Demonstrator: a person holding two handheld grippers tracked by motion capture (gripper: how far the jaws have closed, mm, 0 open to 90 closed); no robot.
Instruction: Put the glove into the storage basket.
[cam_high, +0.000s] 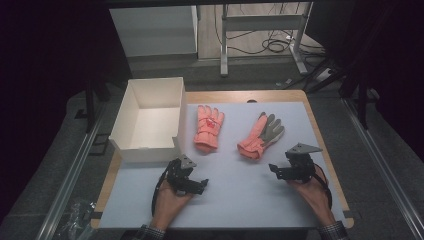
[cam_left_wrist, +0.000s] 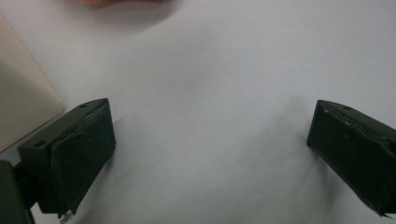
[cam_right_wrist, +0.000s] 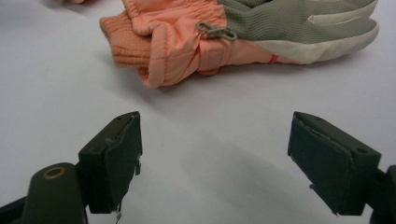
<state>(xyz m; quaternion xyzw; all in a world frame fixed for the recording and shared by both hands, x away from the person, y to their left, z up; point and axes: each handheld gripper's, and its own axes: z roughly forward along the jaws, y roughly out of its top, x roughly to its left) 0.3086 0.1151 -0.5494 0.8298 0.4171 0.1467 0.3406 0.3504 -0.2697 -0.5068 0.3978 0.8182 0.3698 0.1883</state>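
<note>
Two salmon-pink gloves lie on the white table cover. The left glove (cam_high: 208, 127) lies back up beside the box. The right glove (cam_high: 261, 134) lies palm up, showing a grey and cream palm, and appears close ahead in the right gripper view (cam_right_wrist: 219, 37). My left gripper (cam_high: 192, 182) rests near the box's front corner, open, with bare cover between its jaws (cam_left_wrist: 210, 149). My right gripper (cam_high: 280, 171) sits just below the right glove's cuff, open and holding nothing (cam_right_wrist: 215, 158).
An open white cardboard box (cam_high: 131, 119) stands at the table's left, its wall at the edge of the left gripper view (cam_left_wrist: 23, 107). The wooden table edge (cam_high: 327, 150) borders the white cover. Metal rails run along both sides; a desk frame and cables lie beyond.
</note>
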